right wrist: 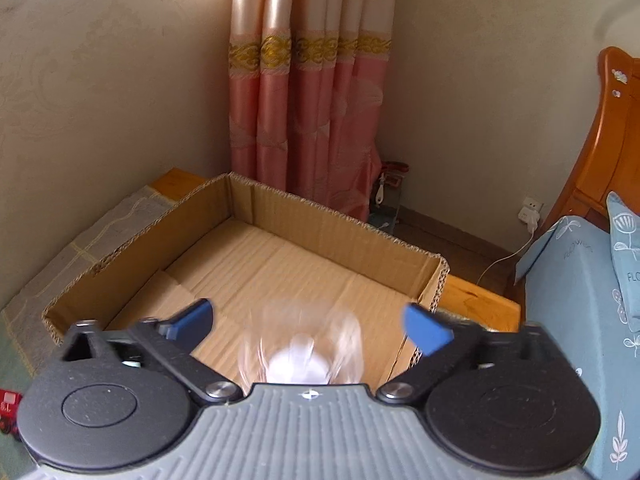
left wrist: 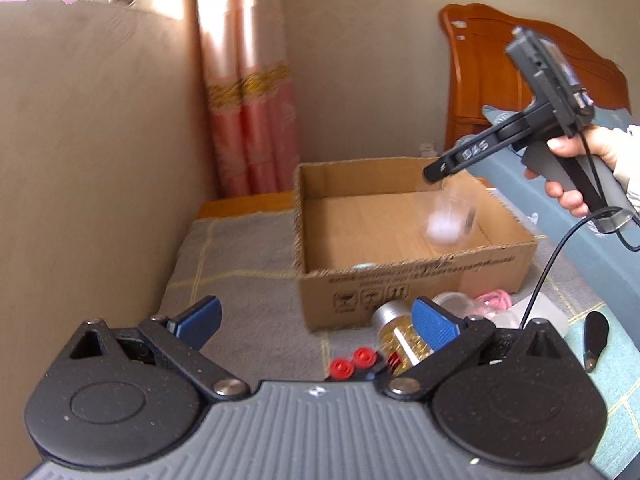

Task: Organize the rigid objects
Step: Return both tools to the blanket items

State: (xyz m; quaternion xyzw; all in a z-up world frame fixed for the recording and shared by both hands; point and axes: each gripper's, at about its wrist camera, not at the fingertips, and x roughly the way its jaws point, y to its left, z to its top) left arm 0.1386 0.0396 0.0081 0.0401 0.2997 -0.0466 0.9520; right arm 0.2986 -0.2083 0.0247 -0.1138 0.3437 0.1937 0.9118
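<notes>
An open cardboard box [left wrist: 400,280] [right wrist: 304,208] sits on a grey checked blanket [left wrist: 240,256]. Inside it is a clear plastic cup [left wrist: 448,216] [right wrist: 304,348] with something white in it, blurred. My right gripper [left wrist: 436,170] [right wrist: 310,324], held by a hand [left wrist: 576,152], hangs just above the cup, open, its blue pads well clear of the cup's sides. My left gripper [left wrist: 318,316] is open in front of the box with nothing between its fingers. Below it lie a silver-capped jar of gold bits [left wrist: 394,328] and an item with two red caps [left wrist: 352,362].
Beside the jar lie a clear lid [left wrist: 452,300], a pink clear item [left wrist: 492,302] and a black stick-like object [left wrist: 596,338]. A blue pillow [left wrist: 580,248] and wooden headboard [left wrist: 500,80] stand to the right. A beige wall [left wrist: 100,160] rises on the left; pink curtains [right wrist: 312,100] hang behind.
</notes>
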